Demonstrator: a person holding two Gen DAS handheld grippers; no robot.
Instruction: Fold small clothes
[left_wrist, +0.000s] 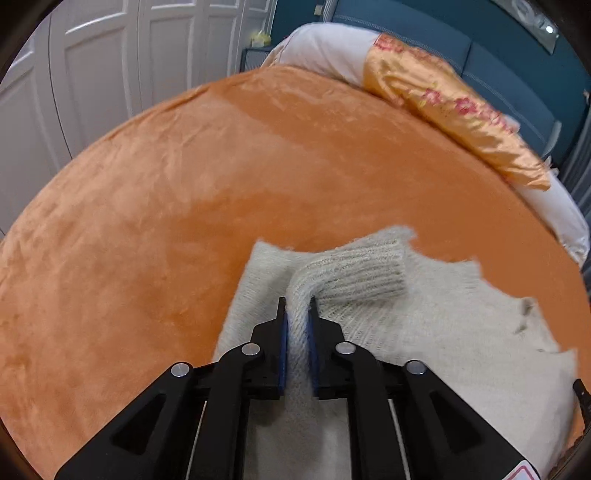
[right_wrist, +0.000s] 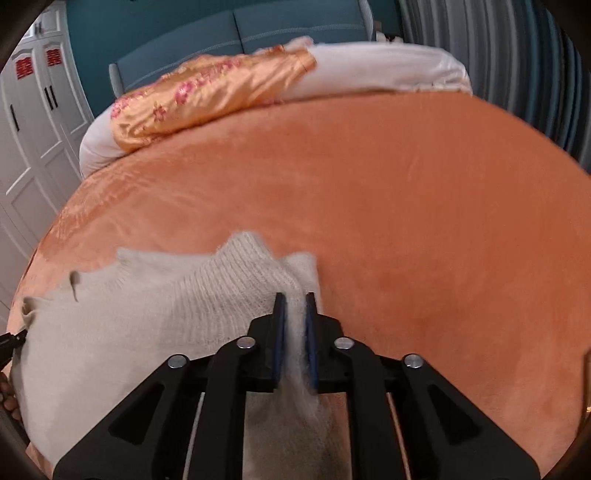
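A: Where's the sweater (left_wrist: 424, 332) and how does it lie?
B: Cream knit, flat on the orange blanket (left_wrist: 184, 184), in the lower right of the left wrist view and lower left of the right wrist view. Its long axis runs roughly across both frames; a ribbed cuff (left_wrist: 369, 273) is folded over the body, pointing right

A: The grippers?
B: The left gripper (left_wrist: 297, 306) has its blue pads nearly together, pinching a ridge of knit. The right gripper (right_wrist: 293, 302) likewise, clamped on a fold at the sweater's right edge

A: Room around it?
B: Bare blanket stretches upward to the floral pillow (left_wrist: 454, 107) at the headboard

A: Any writing?
B: Red marks on the wardrobe doors (right_wrist: 37, 62), upper left, unreadable
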